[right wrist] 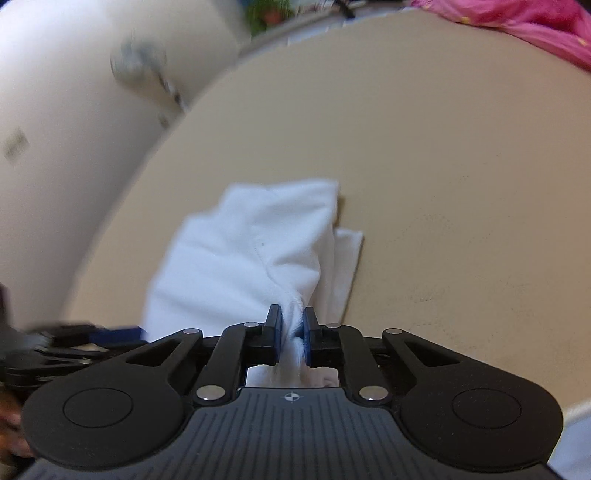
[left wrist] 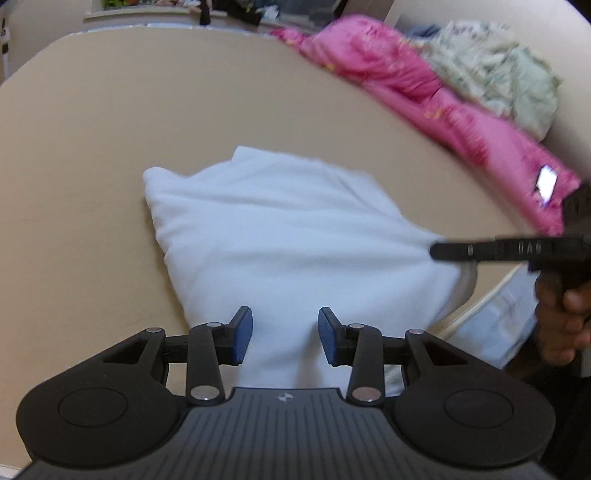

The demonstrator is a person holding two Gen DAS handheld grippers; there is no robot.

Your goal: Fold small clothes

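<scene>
A white garment [left wrist: 280, 236] lies bunched on the beige table [left wrist: 92, 166]. My left gripper [left wrist: 285, 334] is open, its blue pads on either side of the garment's near edge, nothing pinched. My right gripper [right wrist: 291, 332] is shut on a bunched edge of the white garment [right wrist: 240, 258], which spreads forward and left from the pads. In the left wrist view the right gripper [left wrist: 436, 250] comes in from the right and meets the garment's right edge. The left gripper's blue pad [right wrist: 114, 335] shows blurred at the left in the right wrist view.
A pink garment [left wrist: 424, 96] and a pale green cloth [left wrist: 491, 70] are piled along the table's far right edge. The pink cloth also shows in the right wrist view [right wrist: 535, 18]. A white wall [right wrist: 55, 147] lies left of the table edge.
</scene>
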